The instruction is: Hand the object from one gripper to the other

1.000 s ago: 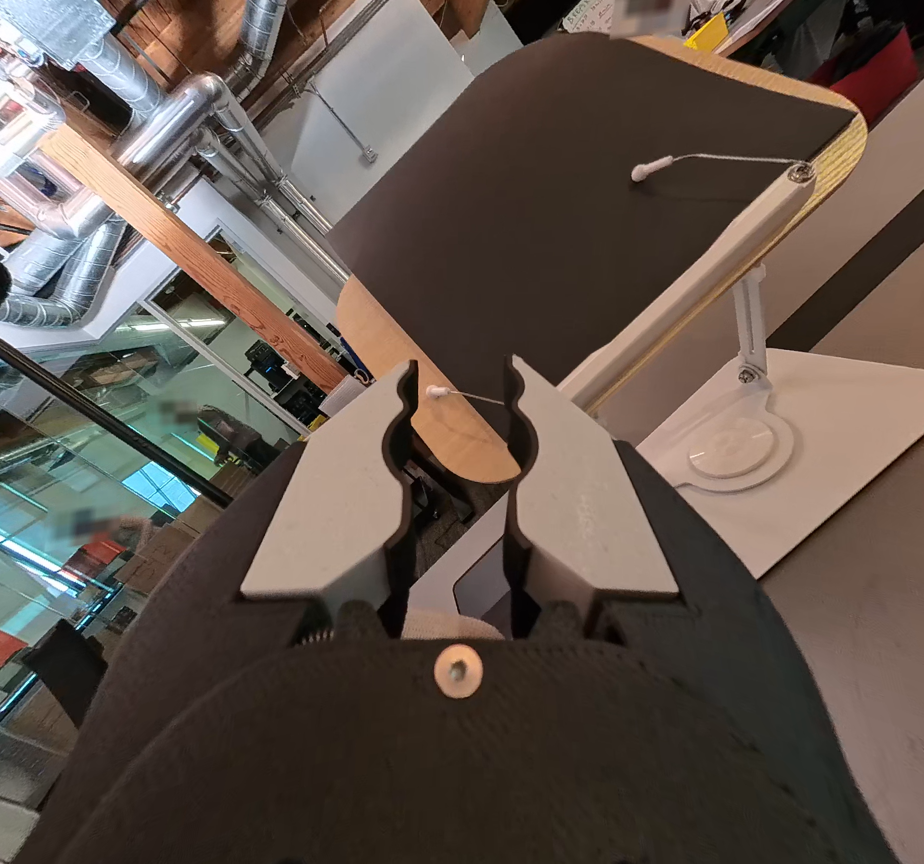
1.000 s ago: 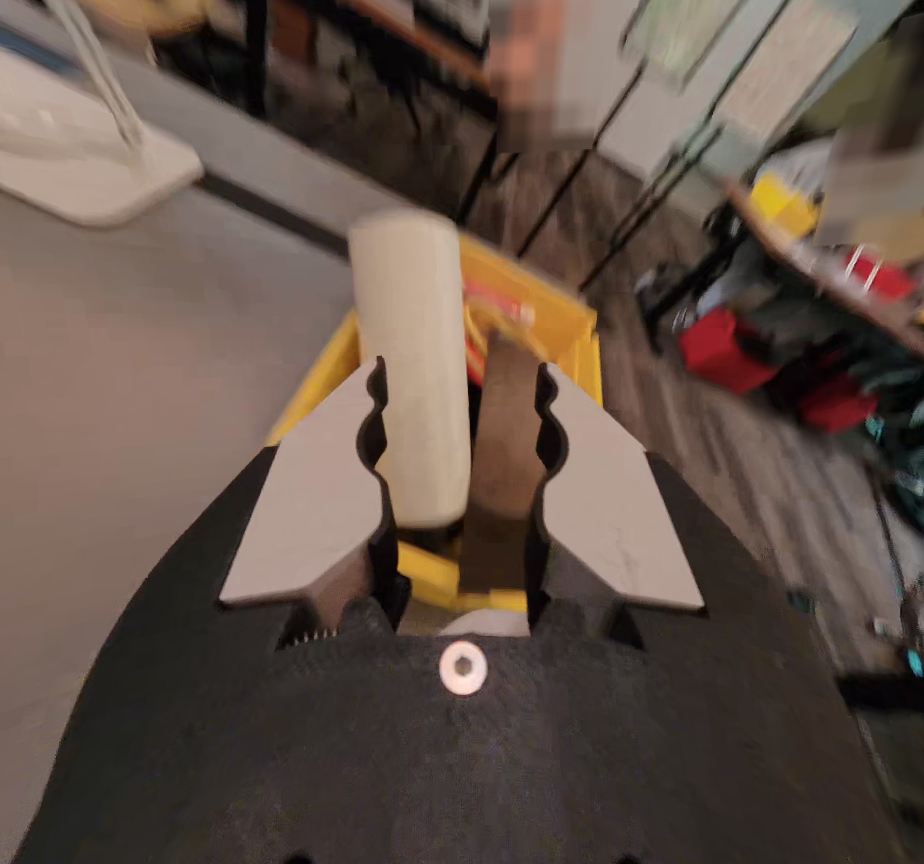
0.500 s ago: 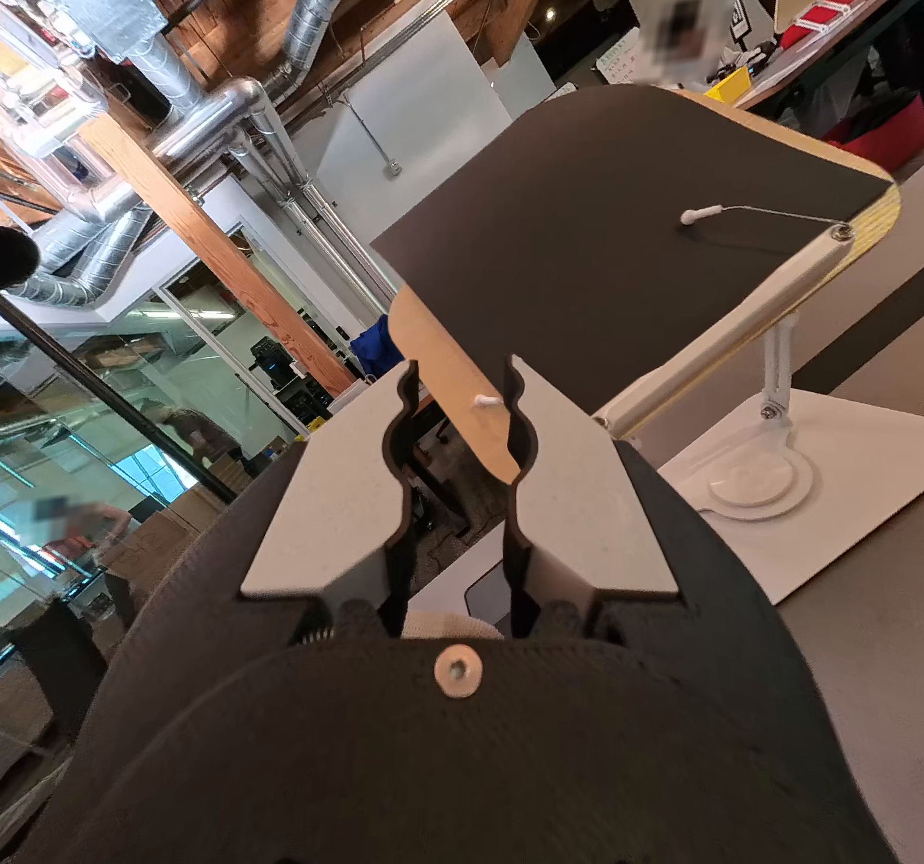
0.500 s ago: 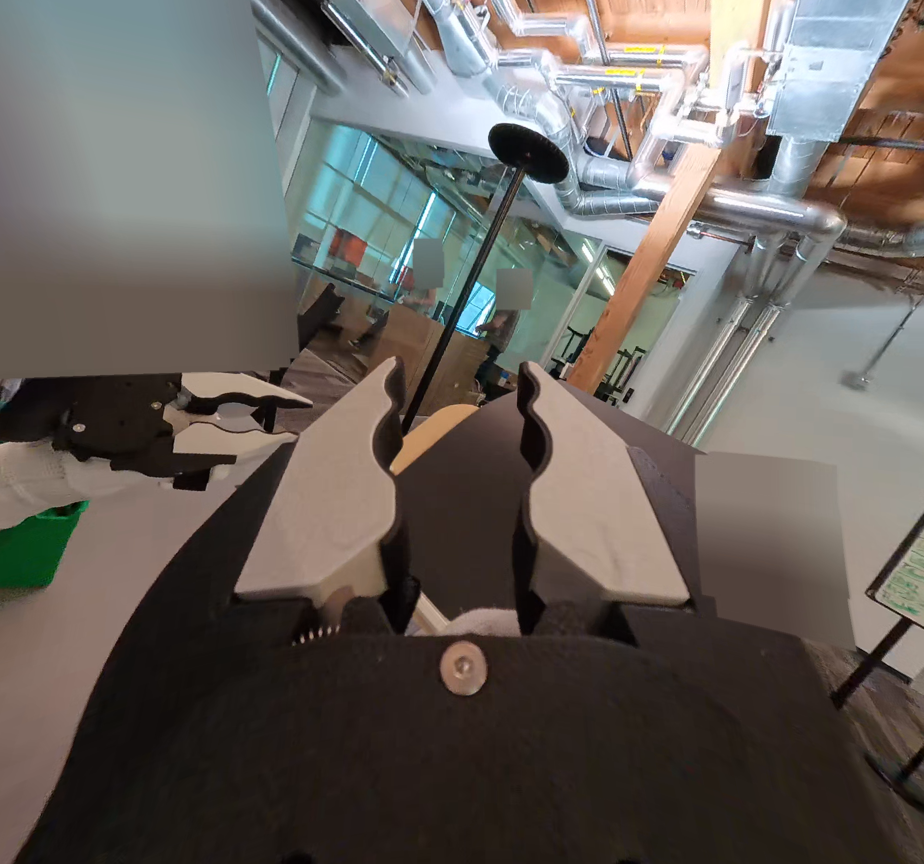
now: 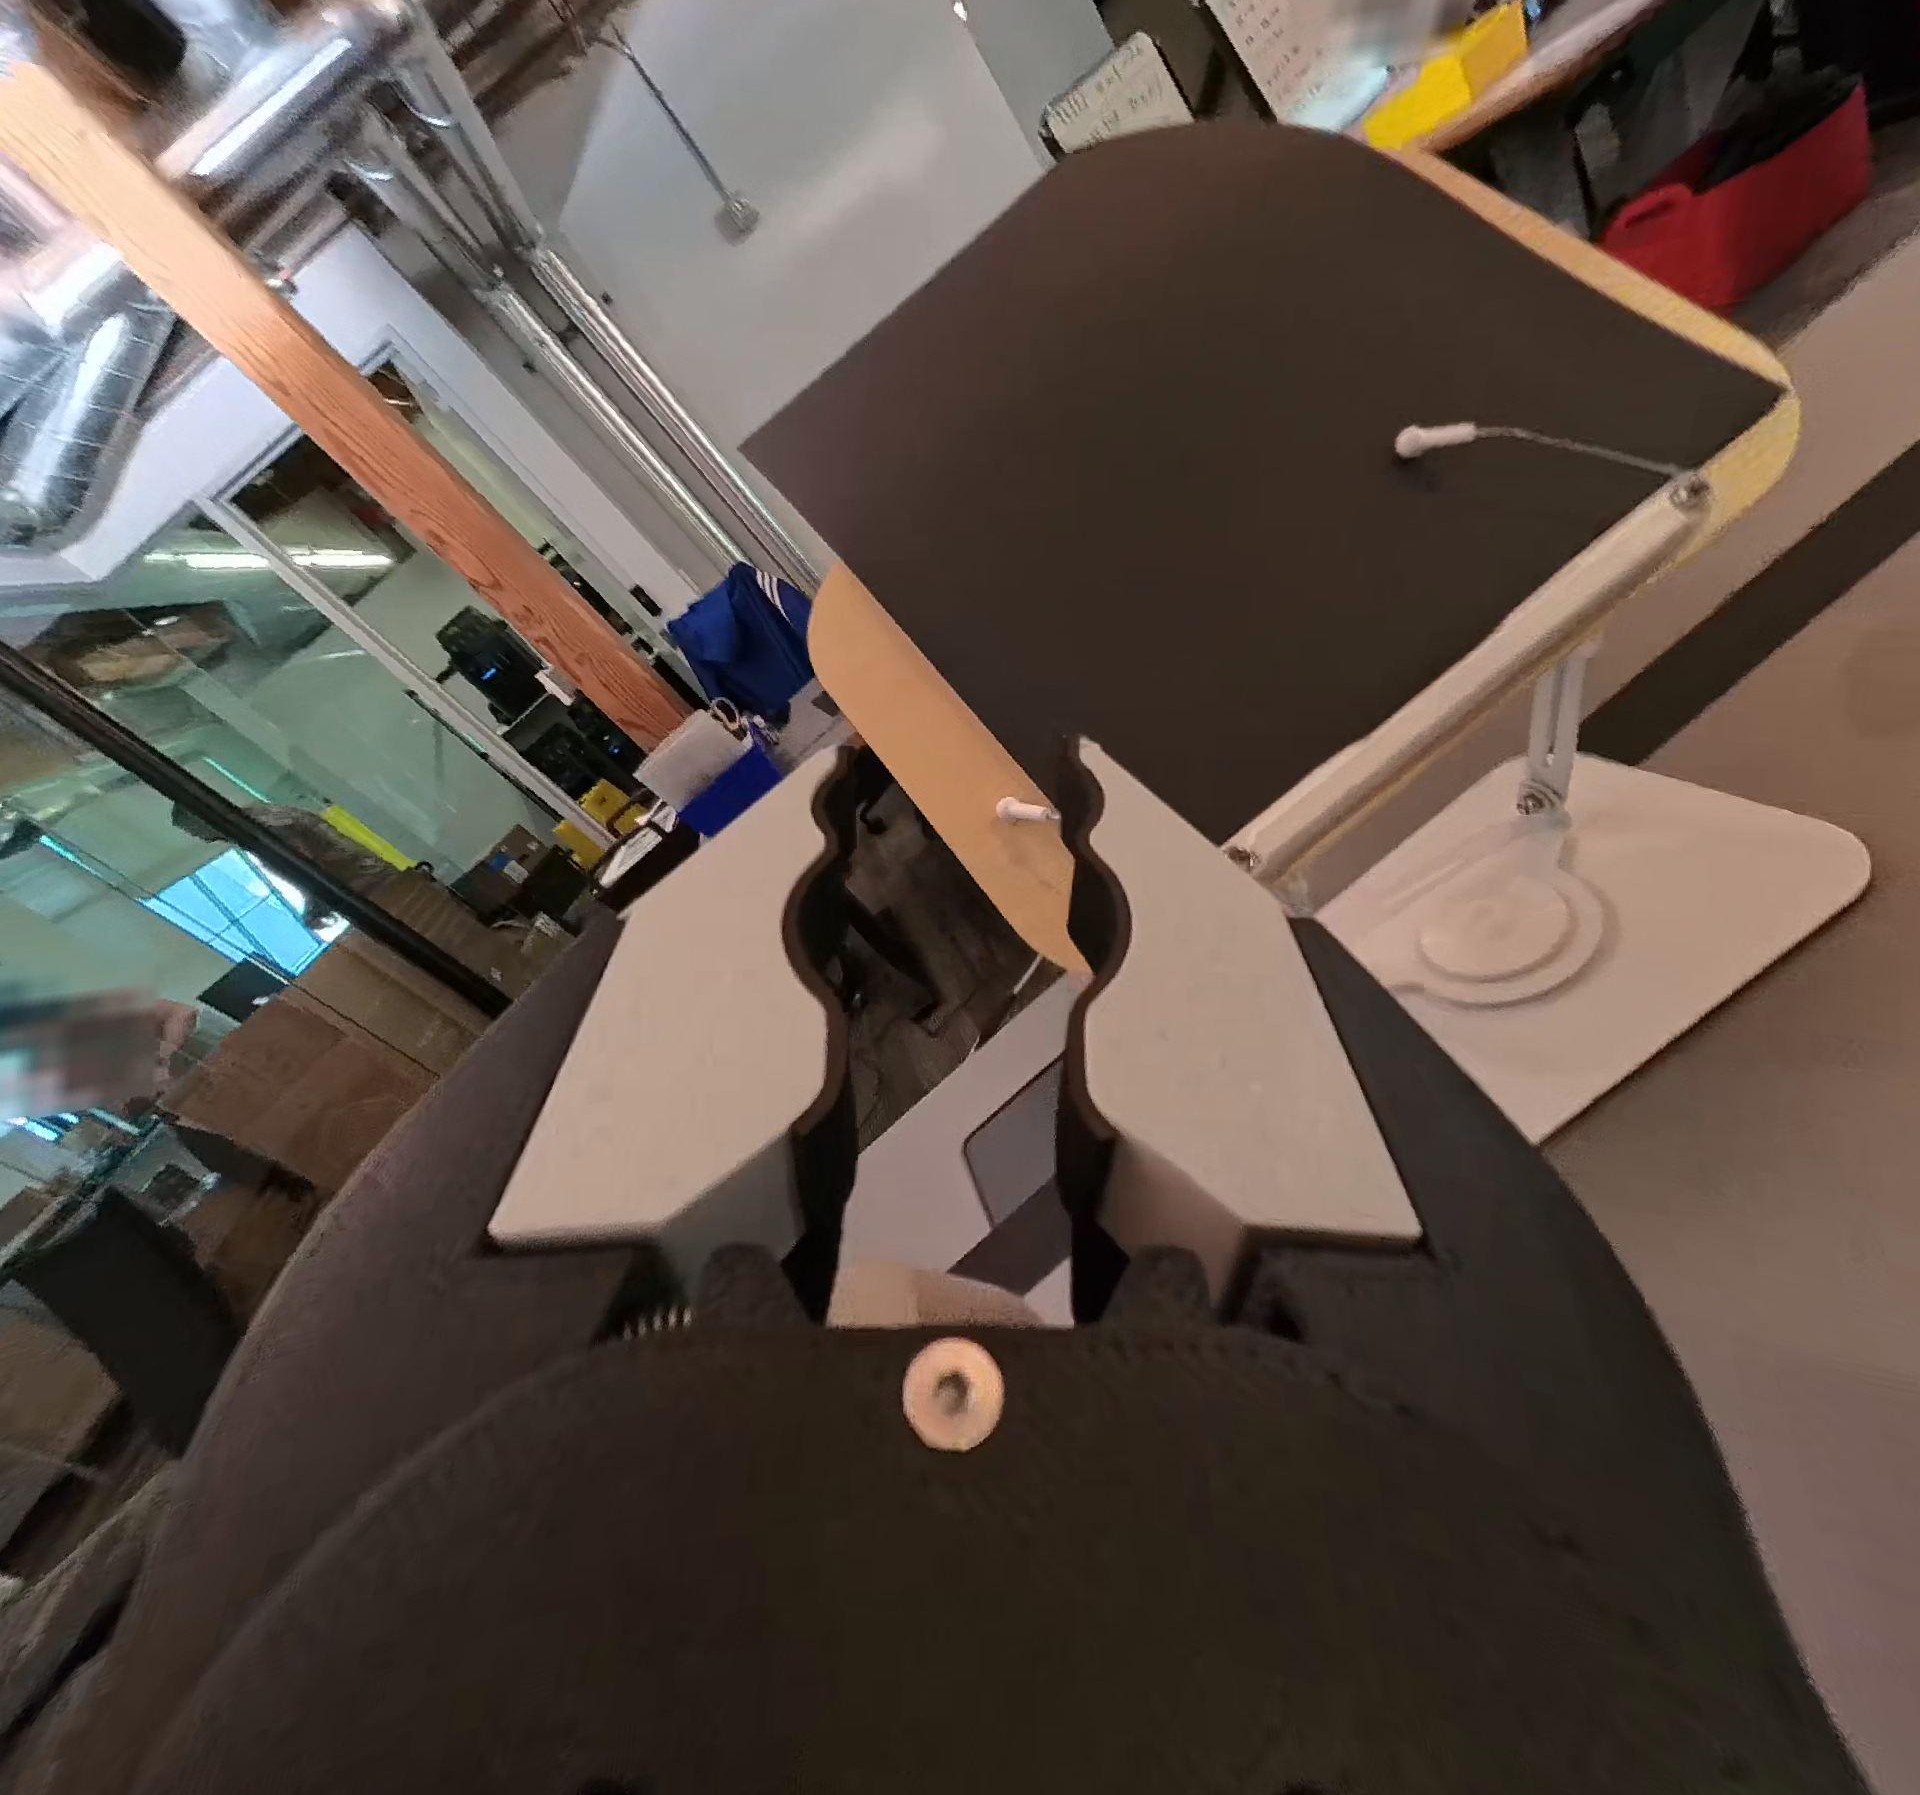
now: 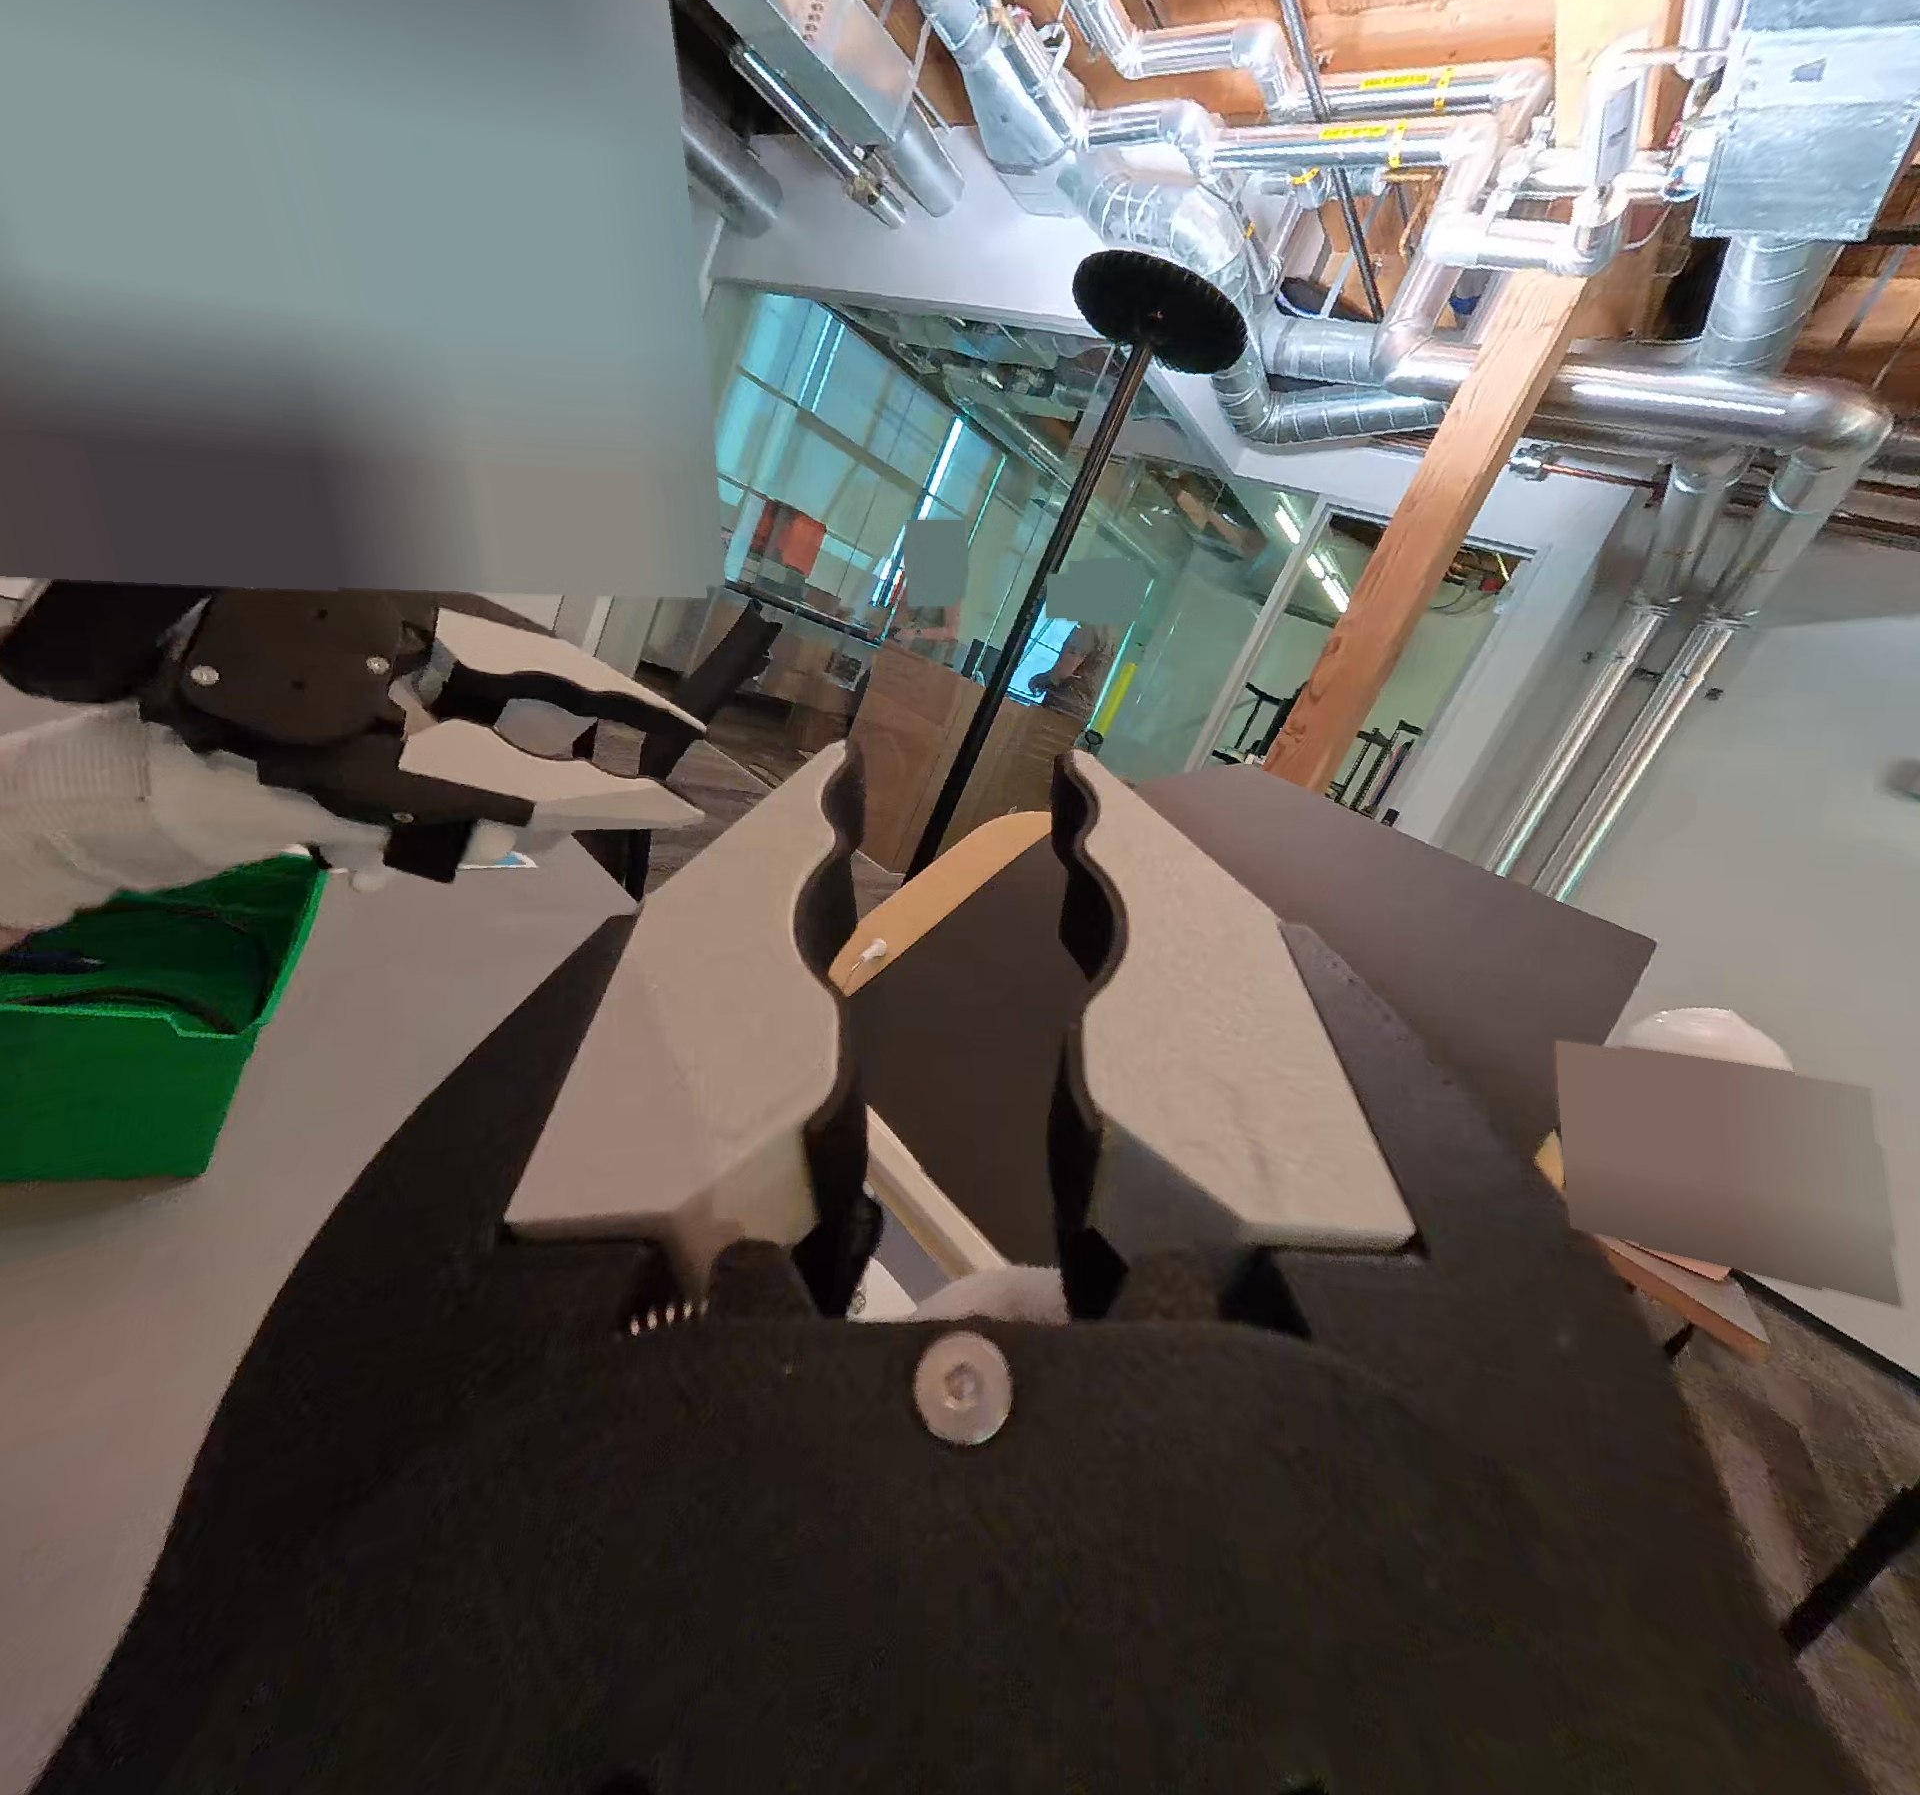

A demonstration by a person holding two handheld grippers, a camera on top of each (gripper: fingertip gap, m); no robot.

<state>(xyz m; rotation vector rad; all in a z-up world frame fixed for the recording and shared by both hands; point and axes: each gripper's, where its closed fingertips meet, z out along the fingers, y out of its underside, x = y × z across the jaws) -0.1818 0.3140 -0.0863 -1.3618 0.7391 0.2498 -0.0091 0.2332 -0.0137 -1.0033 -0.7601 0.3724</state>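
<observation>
Neither view shows an object held for the hand-over. My left gripper [image 5: 958,758] is open and empty, with its jaws apart, and points at a tilted black board [image 5: 1247,446]. My right gripper [image 6: 958,763] is also open and empty, angled up toward the ceiling. In the right wrist view the left gripper [image 6: 665,771] shows at the left, held by a white-gloved hand [image 6: 94,810]. Its jaws stand apart with nothing between them. It is to the left of my right fingertips and apart from them.
The black board with a wooden edge stands on a white stand [image 5: 1714,904] on the grey table [image 5: 1766,1330]. A green bin [image 6: 125,1070] sits on the table at the left. A black pole with a disc on top [image 6: 1158,311] rises behind the board. There is about 20 cm between the tips of the two grippers.
My right gripper has swung up from a yellow bin holding a white roll to face the ceiling. The left gripper now shows larger and closer in the right wrist view. The left wrist view has tilted slightly.
</observation>
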